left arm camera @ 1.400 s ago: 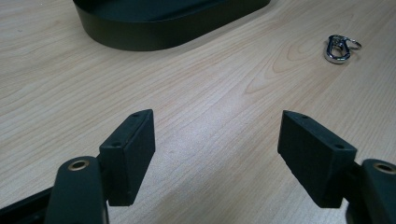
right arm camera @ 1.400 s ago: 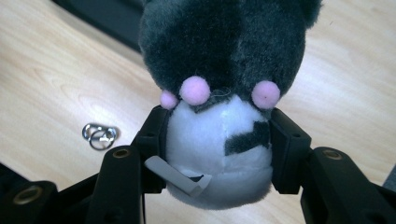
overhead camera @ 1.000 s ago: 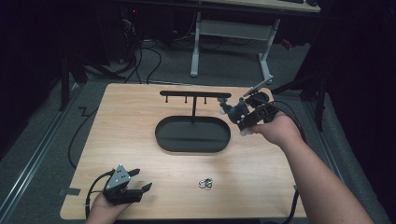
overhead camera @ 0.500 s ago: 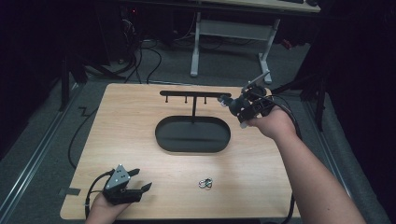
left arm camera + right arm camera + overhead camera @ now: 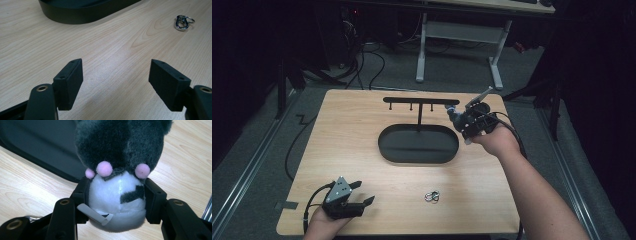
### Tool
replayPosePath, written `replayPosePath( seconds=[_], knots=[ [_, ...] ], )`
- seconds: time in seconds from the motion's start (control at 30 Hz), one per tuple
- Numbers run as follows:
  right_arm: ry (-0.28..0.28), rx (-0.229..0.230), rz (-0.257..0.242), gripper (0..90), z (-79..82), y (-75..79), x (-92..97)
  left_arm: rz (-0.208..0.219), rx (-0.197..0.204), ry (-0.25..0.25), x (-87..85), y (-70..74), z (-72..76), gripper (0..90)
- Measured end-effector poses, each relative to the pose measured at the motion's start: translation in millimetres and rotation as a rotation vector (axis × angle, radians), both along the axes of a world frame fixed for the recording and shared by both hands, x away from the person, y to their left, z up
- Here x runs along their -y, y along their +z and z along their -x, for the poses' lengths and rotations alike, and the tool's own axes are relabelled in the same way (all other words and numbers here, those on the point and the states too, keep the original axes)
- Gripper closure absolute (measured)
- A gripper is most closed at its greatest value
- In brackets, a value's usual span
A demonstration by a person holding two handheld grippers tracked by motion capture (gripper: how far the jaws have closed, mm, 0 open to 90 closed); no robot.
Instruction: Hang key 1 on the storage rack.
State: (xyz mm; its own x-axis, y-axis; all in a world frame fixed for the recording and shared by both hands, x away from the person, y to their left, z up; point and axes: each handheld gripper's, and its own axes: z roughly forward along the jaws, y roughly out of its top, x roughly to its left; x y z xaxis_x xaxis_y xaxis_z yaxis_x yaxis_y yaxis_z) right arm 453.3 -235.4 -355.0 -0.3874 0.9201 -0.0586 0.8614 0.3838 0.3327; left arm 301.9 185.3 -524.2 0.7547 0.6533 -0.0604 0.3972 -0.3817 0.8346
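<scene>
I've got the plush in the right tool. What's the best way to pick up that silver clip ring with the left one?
The clip ring lies flat on the table, ahead and to the right of the open left tool. Probably come straight down and pinch across the narrow clip body; its flat pose leaves no edge to grip from the side.

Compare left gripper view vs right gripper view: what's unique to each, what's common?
Left gripper view: open left gripper with nothing between the jaws, and a metal clip lying on the table. Right gripper view: right gripper shut on a grey-and-white plush toy with pink pom-poms. Both: the wooden table and the black oval tray.
</scene>
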Motion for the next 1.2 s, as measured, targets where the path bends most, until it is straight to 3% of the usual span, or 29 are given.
replayPosePath(
  seconds=[0.7,1.2],
  knots=[
    [0.006,-0.02,-0.046,47.5,-11.7,-35.4,-18.9,-0.03,0.003,-0.012,2.6,-1.7,0.7,28.3],
    [-0.011,-0.016,-0.069,40.0,-17.3,-54.9,-21.9,-0.032,0.0,-0.013,2.5,-2.2,0.1,28.3]
  ],
)
